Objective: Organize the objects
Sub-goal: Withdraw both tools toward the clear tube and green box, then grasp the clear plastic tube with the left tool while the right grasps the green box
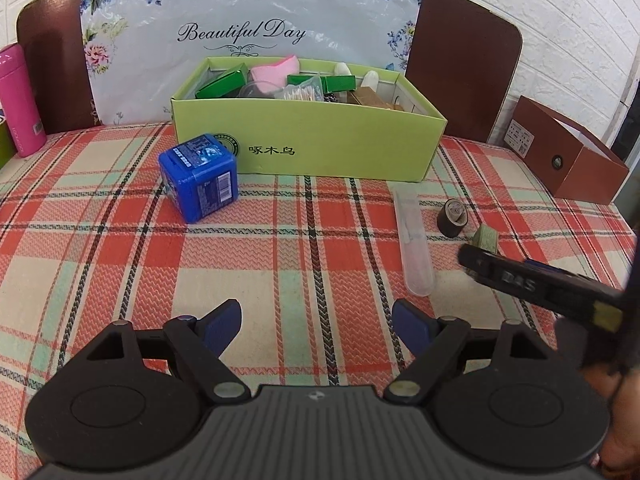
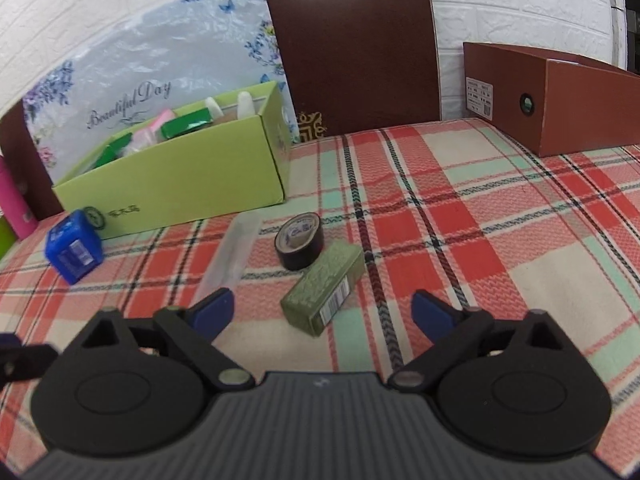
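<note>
Both tongs gape wide, empty. Right tongs should straddle the green box across its narrow sides, avoiding the tape at 11 o'clock.

In the left wrist view, the pink cylindrical bottle was cut by the frame's left edge, and the dark-red cardboard box ran toward the right edge. The right gripper, blurred, reached in from the right and covered part of the small olive-green rectangular box. Things packed inside the open light-green cardboard box overlapped; several were too small to identify. In the right wrist view, print on the black tape roll was illegible.
</note>
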Action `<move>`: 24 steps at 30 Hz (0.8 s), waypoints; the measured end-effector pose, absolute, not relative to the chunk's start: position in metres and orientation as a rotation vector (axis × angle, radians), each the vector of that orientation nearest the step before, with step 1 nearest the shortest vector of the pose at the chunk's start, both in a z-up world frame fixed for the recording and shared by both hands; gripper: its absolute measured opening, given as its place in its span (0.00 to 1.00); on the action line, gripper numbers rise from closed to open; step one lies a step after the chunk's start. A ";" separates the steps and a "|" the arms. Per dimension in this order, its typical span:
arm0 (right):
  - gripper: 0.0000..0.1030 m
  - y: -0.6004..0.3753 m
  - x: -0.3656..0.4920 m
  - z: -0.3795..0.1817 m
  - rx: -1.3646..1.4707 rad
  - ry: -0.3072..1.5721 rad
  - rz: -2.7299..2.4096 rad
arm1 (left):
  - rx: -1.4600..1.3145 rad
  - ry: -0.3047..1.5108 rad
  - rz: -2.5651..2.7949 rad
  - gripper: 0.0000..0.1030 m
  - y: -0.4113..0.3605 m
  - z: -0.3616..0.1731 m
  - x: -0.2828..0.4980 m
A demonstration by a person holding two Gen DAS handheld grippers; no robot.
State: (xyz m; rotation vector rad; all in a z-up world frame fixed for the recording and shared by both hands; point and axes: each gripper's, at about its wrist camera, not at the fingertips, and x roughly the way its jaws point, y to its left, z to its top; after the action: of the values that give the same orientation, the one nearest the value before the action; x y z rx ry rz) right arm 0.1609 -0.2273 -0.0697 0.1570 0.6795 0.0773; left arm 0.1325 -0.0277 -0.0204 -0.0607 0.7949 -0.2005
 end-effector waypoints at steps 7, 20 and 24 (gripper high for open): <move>0.22 -0.240 0.154 -0.072 0.163 0.688 0.095 | -0.061 0.787 -0.261 0.83 -0.055 -0.027 0.159; 0.22 -0.258 0.086 -0.064 0.142 0.718 0.175 | 0.063 0.742 -0.317 0.37 -0.120 -0.066 0.214; 0.22 -0.246 0.082 -0.064 0.157 0.734 0.254 | 0.001 0.768 -0.339 0.28 -0.092 -0.065 0.196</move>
State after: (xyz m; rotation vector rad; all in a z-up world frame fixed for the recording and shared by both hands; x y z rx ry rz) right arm 0.0824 -0.2456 -0.0643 0.1575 0.7337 0.2538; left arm 0.1959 -0.0923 -0.0646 0.0006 0.7677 -0.3385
